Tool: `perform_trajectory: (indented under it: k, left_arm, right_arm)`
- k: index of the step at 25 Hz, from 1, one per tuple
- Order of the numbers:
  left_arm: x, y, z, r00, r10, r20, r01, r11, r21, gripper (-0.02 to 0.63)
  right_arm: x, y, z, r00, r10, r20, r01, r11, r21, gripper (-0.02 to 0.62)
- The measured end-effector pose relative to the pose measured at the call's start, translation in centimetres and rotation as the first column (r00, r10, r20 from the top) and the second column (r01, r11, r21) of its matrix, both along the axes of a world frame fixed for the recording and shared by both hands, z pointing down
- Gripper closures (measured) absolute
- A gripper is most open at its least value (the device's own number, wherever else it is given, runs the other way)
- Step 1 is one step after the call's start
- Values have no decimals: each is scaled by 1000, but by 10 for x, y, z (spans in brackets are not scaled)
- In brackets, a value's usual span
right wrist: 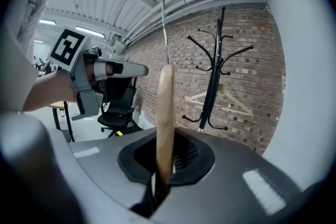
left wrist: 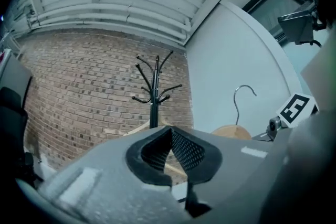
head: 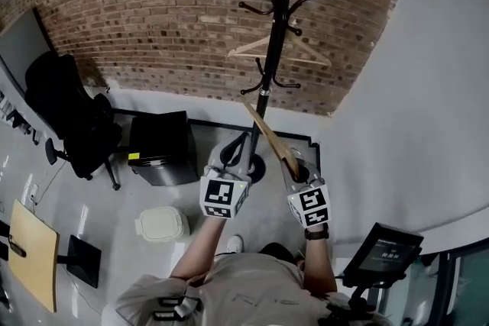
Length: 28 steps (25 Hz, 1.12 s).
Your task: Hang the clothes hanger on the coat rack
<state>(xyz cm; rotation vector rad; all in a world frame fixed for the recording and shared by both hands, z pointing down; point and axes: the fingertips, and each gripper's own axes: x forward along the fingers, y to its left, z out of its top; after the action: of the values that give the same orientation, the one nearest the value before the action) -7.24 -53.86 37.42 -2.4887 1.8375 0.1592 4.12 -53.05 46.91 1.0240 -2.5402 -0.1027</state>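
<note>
Hanger: wood with a wire hook, probably light, stiff and smooth, so apt to swing in a loose pinch. Best taken on the flat wood, leaving the hook free. Clamped in right gripper, jaws closed on its lower wood, standing edge-on, hook topmost. Left gripper closed, empty, alongside. Rack ahead, well apart, second hanger on it.

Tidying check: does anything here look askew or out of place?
Nothing stands out: the black metal coat rack stands upright, one pale wooden hanger hangs on it, and the right claw grips a second wooden hanger.
</note>
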Motion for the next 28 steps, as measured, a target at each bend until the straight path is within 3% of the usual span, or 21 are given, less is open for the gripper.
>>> perform_trajectory:
  k: [6, 12, 17, 22, 28]
  left_arm:
    - [-20, -41, 20, 999, -44, -11, 44, 998, -51, 604]
    - [-22, -89, 18, 996, -90, 6, 91, 992, -85, 604]
    - [-24, -123, 6, 987, -157, 24, 158, 985, -70, 604]
    - [-16, -142, -2, 984, -176, 28, 178, 983, -53, 604]
    - [-16, -150, -5, 974, -224, 41, 225, 973, -43, 604]
  right_arm:
    - [-10, -35, 20, 968, -116, -221, 115, 993, -15, 589]
    - [-6, -99, 26, 935, -212, -284, 210, 977, -36, 589]
    - [-4, -150, 5, 908, -342, -243, 346, 938, -28, 589]
    - [-16, -193, -37, 842, -490, -226, 504, 864, 2, 589]
    - [-36, -236, -88, 786, -606, -126, 610, 793, -10, 589]
